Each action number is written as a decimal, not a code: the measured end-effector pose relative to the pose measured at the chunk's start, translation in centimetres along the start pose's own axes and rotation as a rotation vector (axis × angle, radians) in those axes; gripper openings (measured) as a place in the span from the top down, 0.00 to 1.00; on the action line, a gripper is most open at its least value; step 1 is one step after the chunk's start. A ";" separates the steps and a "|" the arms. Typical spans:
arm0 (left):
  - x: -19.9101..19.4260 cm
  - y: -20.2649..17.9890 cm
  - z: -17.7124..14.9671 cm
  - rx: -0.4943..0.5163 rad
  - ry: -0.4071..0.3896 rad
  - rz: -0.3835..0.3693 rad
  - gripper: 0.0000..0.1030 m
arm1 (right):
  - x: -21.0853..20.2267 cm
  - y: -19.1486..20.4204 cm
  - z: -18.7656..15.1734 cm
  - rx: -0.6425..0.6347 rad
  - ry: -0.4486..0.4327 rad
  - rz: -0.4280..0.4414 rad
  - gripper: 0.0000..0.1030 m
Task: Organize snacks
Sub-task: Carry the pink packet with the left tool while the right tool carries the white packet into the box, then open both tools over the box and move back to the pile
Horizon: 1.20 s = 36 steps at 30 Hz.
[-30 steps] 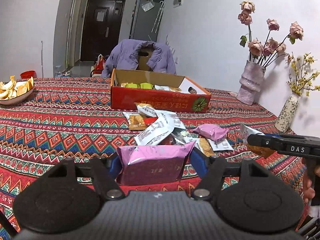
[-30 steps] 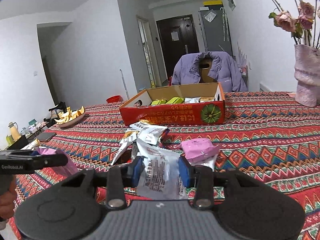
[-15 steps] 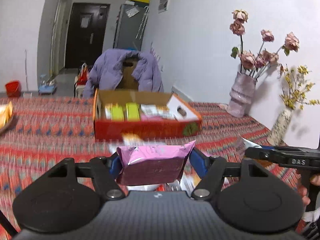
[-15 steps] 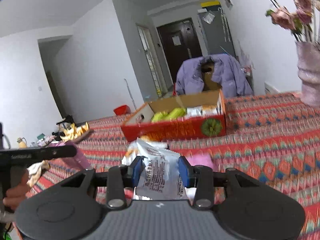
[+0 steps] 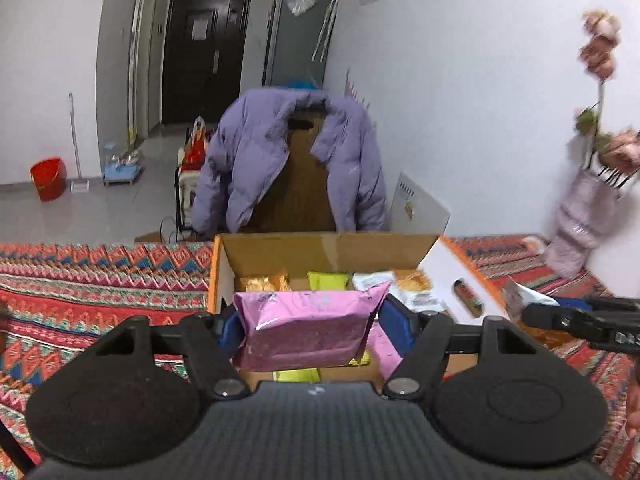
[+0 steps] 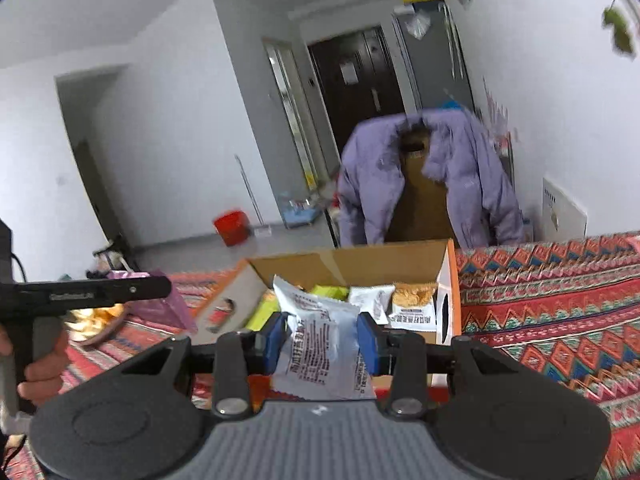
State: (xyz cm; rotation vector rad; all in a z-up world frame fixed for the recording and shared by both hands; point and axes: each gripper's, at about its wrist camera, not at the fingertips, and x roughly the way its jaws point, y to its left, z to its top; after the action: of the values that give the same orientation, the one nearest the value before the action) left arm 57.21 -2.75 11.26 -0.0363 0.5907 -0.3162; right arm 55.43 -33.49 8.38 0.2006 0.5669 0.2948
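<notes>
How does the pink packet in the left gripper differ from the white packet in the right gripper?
The pink packet is plain pink with faint print; the white packet is silvery white with dark lettering. The pink packet lies crosswise and spreads the left gripper wide; the white packet stands more upright and crumpled, in the narrower right gripper. Both are sealed snack packets held over the open box.

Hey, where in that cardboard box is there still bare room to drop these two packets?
In the left wrist view, the cardboard box shows bare floor along its left wall, left of the golden packets. The back row is crowded: green packet, white packet, orange packet. The pink packet and white printed packet hide the near part.
</notes>
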 end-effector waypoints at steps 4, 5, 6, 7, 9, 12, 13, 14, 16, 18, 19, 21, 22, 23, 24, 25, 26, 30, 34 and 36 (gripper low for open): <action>3.5 0.5 -0.8 0.008 0.066 0.008 0.33 | 4.3 -0.7 0.4 -0.041 0.067 -0.095 0.62; 4.1 0.5 -1.2 0.008 0.083 0.009 0.33 | 5.3 -0.8 0.4 -0.053 0.085 -0.122 0.62; 4.7 0.6 -1.6 0.008 0.099 0.011 0.33 | 6.0 -1.0 0.3 -0.056 0.101 -0.139 0.62; 5.2 0.6 -2.1 0.009 0.120 0.011 0.32 | 6.4 -1.1 -0.1 -0.061 0.113 -0.148 0.62; 5.8 0.7 -2.9 0.019 0.149 0.010 0.31 | 7.1 -1.3 -0.3 -0.068 0.130 -0.158 0.62; 6.2 1.0 -3.5 0.015 0.154 0.034 0.24 | 7.5 -1.0 -0.9 -0.101 0.154 -0.183 0.61; 6.2 1.2 -3.6 0.009 0.151 0.037 0.24 | 7.6 -0.9 -1.1 -0.110 0.157 -0.195 0.60; 6.1 1.3 -3.5 0.004 0.148 0.038 0.22 | 7.5 -0.8 -1.2 -0.113 0.156 -0.196 0.58; 5.7 1.4 -3.2 -0.006 0.135 0.035 0.21 | 7.3 -0.8 -1.0 -0.109 0.160 -0.174 0.44; 5.1 1.3 -2.5 -0.016 0.123 0.029 0.20 | 6.6 -0.7 -0.8 -0.100 0.144 -0.168 0.42; 4.6 1.2 -2.2 -0.017 0.115 0.026 0.20 | 6.6 -0.9 -0.4 -0.095 0.141 -0.162 0.42; 3.5 0.9 -1.6 -0.010 0.097 0.022 0.20 | 5.7 -0.9 0.1 -0.082 0.128 -0.155 0.40; 3.0 0.7 -1.4 -0.008 0.089 0.023 0.19 | 5.2 -0.9 0.4 -0.078 0.120 -0.155 0.39; 2.4 0.6 -1.3 -0.005 0.082 0.022 0.19 | 4.7 -0.8 0.6 -0.078 0.112 -0.154 0.38; 1.9 0.5 -1.2 -0.002 0.078 0.022 0.19 | 4.2 -0.7 0.7 -0.078 0.105 -0.156 0.38; 1.3 0.3 -1.1 0.002 0.075 0.024 0.19 | 3.7 -0.6 0.9 -0.079 0.100 -0.158 0.37; 0.9 0.1 -1.0 0.007 0.073 0.024 0.19 | 3.0 -0.5 1.0 -0.082 0.097 -0.159 0.37; -1.8 -0.4 -1.1 0.018 0.056 0.029 0.19 | 0.3 0.2 1.2 -0.089 0.071 -0.163 0.36; -4.9 -0.9 -1.9 0.015 0.034 0.030 0.18 | -2.9 1.1 0.9 -0.113 0.048 -0.151 0.26; -6.8 -1.2 -2.8 0.020 0.027 0.037 0.17 | -4.7 1.7 0.5 -0.131 0.039 -0.152 0.26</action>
State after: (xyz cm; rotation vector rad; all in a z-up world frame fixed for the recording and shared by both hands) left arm 49.98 -1.62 12.72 -0.0016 0.6144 -0.2870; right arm 51.53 -33.51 11.59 0.0252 0.5962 0.1879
